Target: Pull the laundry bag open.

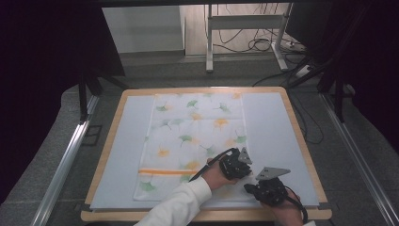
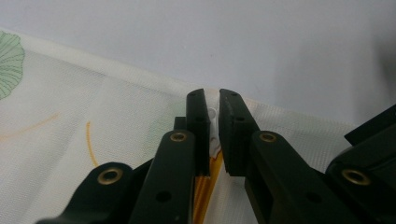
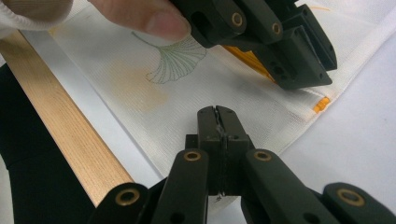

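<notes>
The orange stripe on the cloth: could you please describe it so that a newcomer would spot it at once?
On the wood-rimmed table lies a white cloth printed with green and yellow leaves. Near its end closest to the person, an orange stripe runs straight across the cloth. It is the only plain, straight band among scattered leaf shapes, and the left claw pinches the cloth at its right-hand end.

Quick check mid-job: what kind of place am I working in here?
Probably a lab or recording workspace, not a home: a wood-edged table with a leaf-print cloth, a bare metal frame behind it, and loose cables on the floor.
</notes>
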`<state>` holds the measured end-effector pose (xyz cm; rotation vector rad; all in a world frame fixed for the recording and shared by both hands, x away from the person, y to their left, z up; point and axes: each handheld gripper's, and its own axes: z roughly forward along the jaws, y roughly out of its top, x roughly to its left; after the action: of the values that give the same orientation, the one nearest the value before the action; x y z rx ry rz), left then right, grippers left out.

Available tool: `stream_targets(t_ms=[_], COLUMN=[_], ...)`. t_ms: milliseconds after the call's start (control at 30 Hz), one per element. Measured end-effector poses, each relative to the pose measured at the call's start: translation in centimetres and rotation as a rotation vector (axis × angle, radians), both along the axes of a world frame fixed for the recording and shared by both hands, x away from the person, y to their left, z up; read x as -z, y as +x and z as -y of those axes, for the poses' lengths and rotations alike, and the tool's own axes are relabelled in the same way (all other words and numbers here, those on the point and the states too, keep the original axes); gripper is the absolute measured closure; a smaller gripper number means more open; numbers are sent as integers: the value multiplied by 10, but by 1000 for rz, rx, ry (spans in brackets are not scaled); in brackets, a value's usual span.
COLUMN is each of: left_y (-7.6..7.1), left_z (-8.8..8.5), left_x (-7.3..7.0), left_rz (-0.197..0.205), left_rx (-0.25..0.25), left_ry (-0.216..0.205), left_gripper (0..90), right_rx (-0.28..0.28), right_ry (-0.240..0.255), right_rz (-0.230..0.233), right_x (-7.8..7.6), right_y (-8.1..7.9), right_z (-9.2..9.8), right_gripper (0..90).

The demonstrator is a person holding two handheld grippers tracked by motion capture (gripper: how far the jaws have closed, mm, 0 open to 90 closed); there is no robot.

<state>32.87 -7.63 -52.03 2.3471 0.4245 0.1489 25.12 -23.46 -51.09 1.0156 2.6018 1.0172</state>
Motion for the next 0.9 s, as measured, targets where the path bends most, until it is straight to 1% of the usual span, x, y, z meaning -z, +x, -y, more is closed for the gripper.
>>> stream_targets(t_ms=[67,167,200,267,533,600,700,767,800,900], left_y=[0,1,1,2,1,1,-1,-2,-3,-3], left_z=[0,-2,-3,-3,-3,-3,-2,-1,-1,-1], left_x=[0,-1,-1,-1,0,0,0,-1,0,0], left_rz=[-11,-16,-19,-28,-33,-41,-32,-19,-11,-21], left_rx=[-3,-2,-15,-13,-15,-16,-21,-21,-29,-36], left_ry=[-8,-8,-11,-8,-15,-6,2,14,13,7], left_gripper=[844,861,900,900,894,884,885,893,899,900], right_rx=[0,-1,1,-2,1,1,2,4,4,5], right_ry=[-1,-2,-3,-7,-13,-17,-20,-19,-21,-27], right_rz=[0,-1,-6,-3,-9,-12,-11,-11,-11,-14], right_x=[0,1,1,1,2,3,3,3,3,4], right_y=[0,1,1,1,2,3,4,4,4,4], right_z=[0,0,-1,-1,-1,-1,-2,-2,-2,-2], right_gripper=[886,886,886,886,886,886,886,886,886,886])
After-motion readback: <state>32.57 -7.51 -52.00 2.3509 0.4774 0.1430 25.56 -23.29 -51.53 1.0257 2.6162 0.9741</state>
